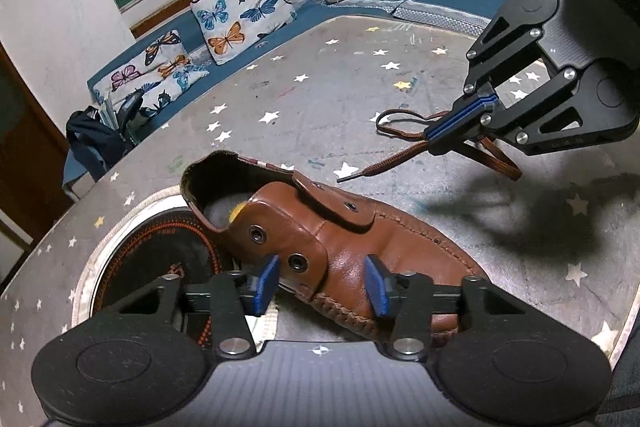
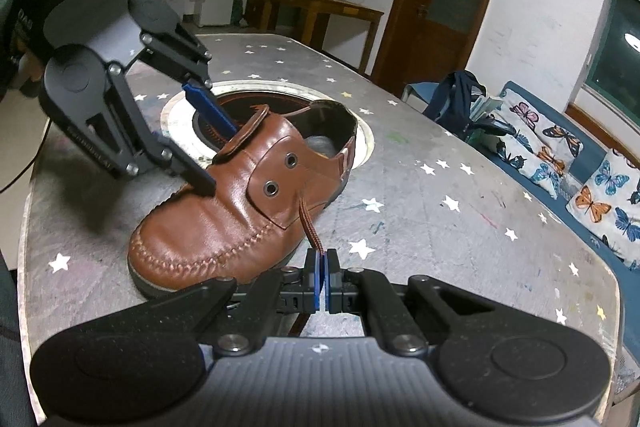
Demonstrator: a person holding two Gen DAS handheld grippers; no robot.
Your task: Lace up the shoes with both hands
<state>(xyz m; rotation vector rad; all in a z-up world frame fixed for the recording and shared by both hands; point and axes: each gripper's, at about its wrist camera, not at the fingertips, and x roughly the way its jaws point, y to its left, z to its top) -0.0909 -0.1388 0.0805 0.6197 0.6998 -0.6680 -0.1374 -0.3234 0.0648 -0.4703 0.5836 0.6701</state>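
A brown leather shoe (image 1: 344, 247) lies on the star-patterned table, its eyelets bare; it also shows in the right wrist view (image 2: 224, 211). My left gripper (image 1: 320, 283) is open, its blue pads straddling the shoe's vamp; in the right wrist view (image 2: 208, 151) its fingers reach over the shoe's tongue. My right gripper (image 2: 323, 279) is shut on a brown shoelace (image 2: 310, 227), which hangs free. In the left wrist view the right gripper (image 1: 460, 125) holds the lace (image 1: 380, 163) above the table to the right of the shoe, the lace tip pointing toward the shoe.
A round black inset burner (image 2: 240, 107) sits in the table behind the shoe's heel. A blue bench with butterfly cushions (image 1: 240, 11) runs along the far table edge. A dark bag (image 2: 456, 95) rests on a chair beyond the table.
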